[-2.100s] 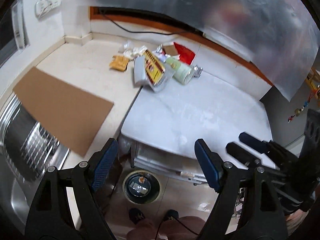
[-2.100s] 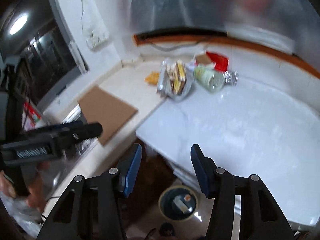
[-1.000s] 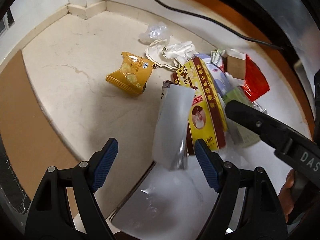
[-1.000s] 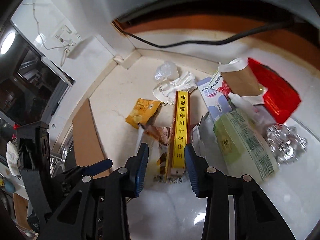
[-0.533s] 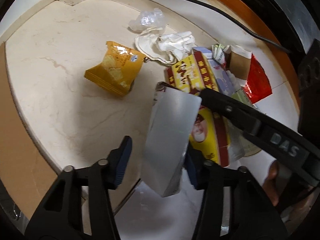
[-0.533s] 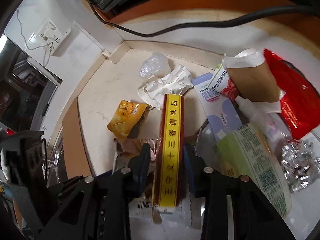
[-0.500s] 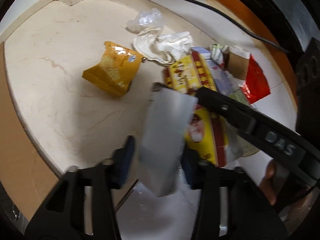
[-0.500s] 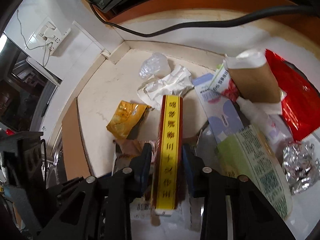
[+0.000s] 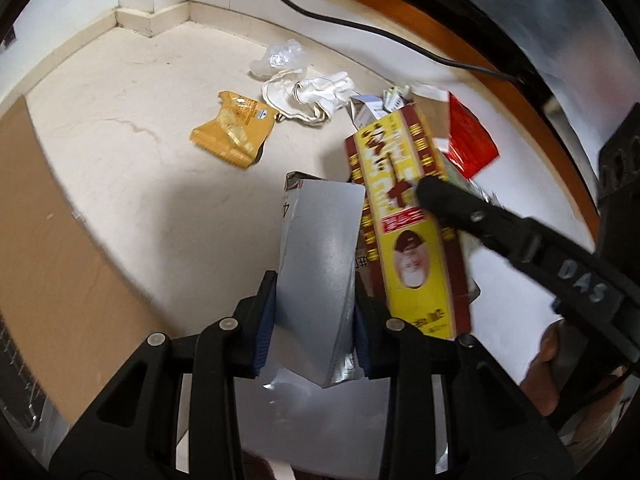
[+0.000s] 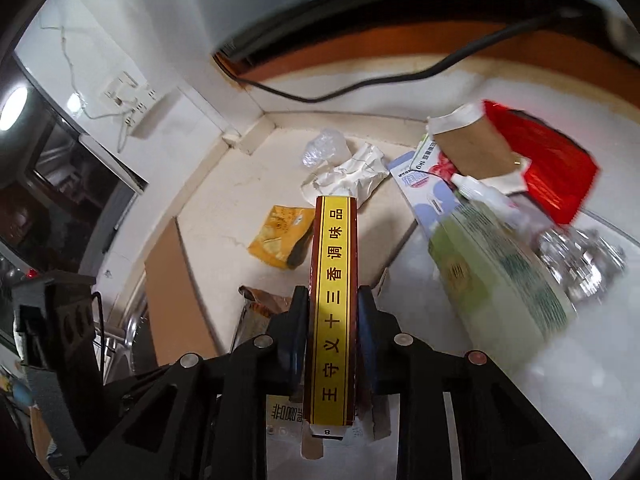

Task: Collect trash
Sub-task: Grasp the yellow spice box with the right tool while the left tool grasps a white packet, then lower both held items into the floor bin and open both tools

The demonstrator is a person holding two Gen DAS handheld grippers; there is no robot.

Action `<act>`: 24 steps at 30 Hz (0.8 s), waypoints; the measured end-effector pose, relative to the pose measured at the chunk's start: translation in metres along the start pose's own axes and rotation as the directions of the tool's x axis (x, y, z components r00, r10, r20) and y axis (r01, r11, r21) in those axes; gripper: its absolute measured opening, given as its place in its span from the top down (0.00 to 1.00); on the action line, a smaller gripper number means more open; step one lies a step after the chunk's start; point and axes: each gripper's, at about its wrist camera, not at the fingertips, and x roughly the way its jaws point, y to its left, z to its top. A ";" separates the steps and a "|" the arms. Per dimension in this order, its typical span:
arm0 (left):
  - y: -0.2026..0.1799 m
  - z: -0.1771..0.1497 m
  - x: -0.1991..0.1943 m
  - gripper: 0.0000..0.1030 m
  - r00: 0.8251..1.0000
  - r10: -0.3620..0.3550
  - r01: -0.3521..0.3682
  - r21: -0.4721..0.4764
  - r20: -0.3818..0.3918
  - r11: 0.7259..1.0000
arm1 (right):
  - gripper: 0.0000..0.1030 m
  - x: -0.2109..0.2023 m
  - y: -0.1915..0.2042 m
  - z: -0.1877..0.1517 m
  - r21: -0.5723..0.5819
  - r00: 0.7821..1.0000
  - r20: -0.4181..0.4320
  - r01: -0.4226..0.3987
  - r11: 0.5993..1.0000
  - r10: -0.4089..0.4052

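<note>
Two grippers, both spread wide a second ago, have just been closing, and each now has a piece of trash pinched between its blue pads. The left gripper point(image 9: 314, 322) clamps a silver foil pouch point(image 9: 320, 276), which a second ago lay free between its jaws; the pouch now stands up off the counter point(image 9: 132, 148), with a "4" readable on its upper left edge. The right gripper point(image 10: 333, 336) squeezes the narrow side of a yellow-and-maroon seasoning box point(image 10: 334, 312), whose near end a second ago lay just ahead of its open fingers; the box is now tilted up from the pile. The spine reads 王守义十三香调味品 in dark characters on yellow. In the left view the same box shows its broad face with a small portrait, and the right gripper's black arm across it bears the letters "DAS".

Still lying on the counter are one yellow snack packet point(image 9: 234, 130), one crumpled white cloth or paper point(image 9: 316, 92), one clear plastic wad point(image 9: 280, 58), one red foil wrapper point(image 10: 544, 168), one brown paper bag point(image 10: 476, 148), one pale blue carton point(image 10: 428, 194), one light green wipes pack point(image 10: 500, 268) and one ball of foil point(image 10: 580, 264). One brown cardboard sheet point(image 9: 44, 248) lies at the left, and one black cable point(image 9: 360, 28) runs along the back wall.
</note>
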 end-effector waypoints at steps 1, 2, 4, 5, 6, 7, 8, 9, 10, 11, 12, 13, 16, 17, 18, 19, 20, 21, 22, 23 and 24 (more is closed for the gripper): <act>0.000 -0.008 -0.008 0.71 1.000 0.003 -0.003 0.010 0.009 1.000 | 0.78 -0.011 0.003 -0.006 0.003 1.000 0.017 -0.003 1.000 0.003; 0.000 -0.015 -0.016 0.71 1.000 0.005 -0.005 0.019 0.016 1.000 | 0.78 -0.023 0.008 -0.014 0.007 0.999 0.039 -0.004 1.000 0.004; -0.002 -0.031 -0.032 0.71 0.999 0.010 -0.011 0.047 0.032 0.999 | 0.78 -0.047 0.017 -0.033 0.019 0.996 0.084 -0.002 1.000 0.000; -0.002 -0.038 -0.039 0.71 0.999 0.011 -0.013 0.059 0.039 0.998 | 0.78 -0.061 0.019 -0.043 0.027 0.995 0.101 -0.003 1.000 0.000; -0.002 -0.045 -0.045 0.71 0.999 0.012 -0.015 0.070 0.046 0.997 | 0.78 -0.073 0.023 -0.053 0.034 0.993 0.118 -0.004 0.999 0.000; -0.002 -0.054 -0.054 0.71 0.999 0.010 -0.014 0.083 0.052 0.996 | 0.78 -0.085 0.027 -0.065 0.040 0.991 0.134 -0.002 0.999 -0.003; -0.001 -0.062 -0.060 0.71 0.998 0.006 -0.012 0.093 0.056 0.996 | 0.78 -0.097 0.032 -0.079 0.043 0.989 0.149 0.004 0.999 -0.010; 0.000 -0.070 -0.067 0.71 0.998 0.003 -0.009 0.103 0.059 0.995 | 0.78 -0.105 0.036 -0.090 0.043 0.987 0.158 0.010 0.999 -0.017; 0.000 -0.076 -0.072 0.71 0.998 0.001 -0.008 0.112 0.061 0.994 | 0.78 -0.114 0.043 -0.106 0.042 0.986 0.168 0.019 0.999 -0.026; 0.001 -0.083 -0.077 0.71 0.998 0.002 -0.009 0.121 0.063 0.993 | 0.78 -0.122 0.045 -0.116 0.042 0.985 0.171 0.023 0.999 -0.029; 0.002 -0.089 -0.082 0.71 0.998 0.002 -0.010 0.129 0.066 0.992 | 0.78 -0.129 0.050 -0.129 0.040 0.984 0.174 0.028 0.999 -0.035; 0.003 -0.098 -0.088 0.71 0.998 0.003 -0.013 0.137 0.070 0.990 | 0.78 -0.136 0.054 -0.140 0.037 0.984 0.176 0.033 0.999 -0.039; 0.004 -0.118 -0.102 0.71 0.997 0.007 -0.018 0.153 0.072 0.988 | 0.78 -0.155 0.066 -0.177 0.024 0.983 0.178 0.047 0.999 -0.050; 0.004 -0.124 -0.107 0.71 0.997 0.010 -0.022 0.159 0.074 0.987 | 0.78 -0.161 0.071 -0.191 0.013 0.983 0.175 0.051 0.999 -0.052; 0.003 -0.132 -0.112 0.71 0.997 0.016 -0.029 0.167 0.077 0.985 | 0.78 -0.165 0.075 -0.200 0.002 0.983 0.174 0.054 0.999 -0.053; 0.002 -0.140 -0.118 0.71 0.996 0.024 -0.038 0.178 0.082 0.983 | 0.78 -0.170 0.080 -0.212 -0.015 0.983 0.173 0.058 0.998 -0.055; 0.001 -0.147 -0.123 0.71 0.996 0.031 -0.047 0.186 0.088 0.981 | 0.78 -0.174 0.085 -0.223 -0.035 0.984 0.170 0.060 0.998 -0.053; 0.001 -0.153 -0.127 0.71 0.995 0.039 -0.056 0.192 0.092 0.980 | 0.78 -0.177 0.088 -0.231 -0.053 0.985 0.168 0.060 0.997 -0.050; 0.001 -0.161 -0.131 0.71 0.994 0.052 -0.071 0.197 0.098 0.978 | 0.78 -0.180 0.091 -0.239 -0.068 0.986 0.164 0.056 0.996 -0.044; 0.001 -0.169 -0.134 0.71 0.992 0.066 -0.086 0.200 0.104 0.976 | 0.78 -0.182 0.095 -0.249 -0.086 0.988 0.154 0.047 0.995 -0.033; 0.001 -0.177 -0.136 0.71 0.991 0.079 -0.099 0.200 0.107 0.975 | 0.78 -0.183 0.097 -0.255 -0.101 0.989 0.145 0.041 0.994 -0.026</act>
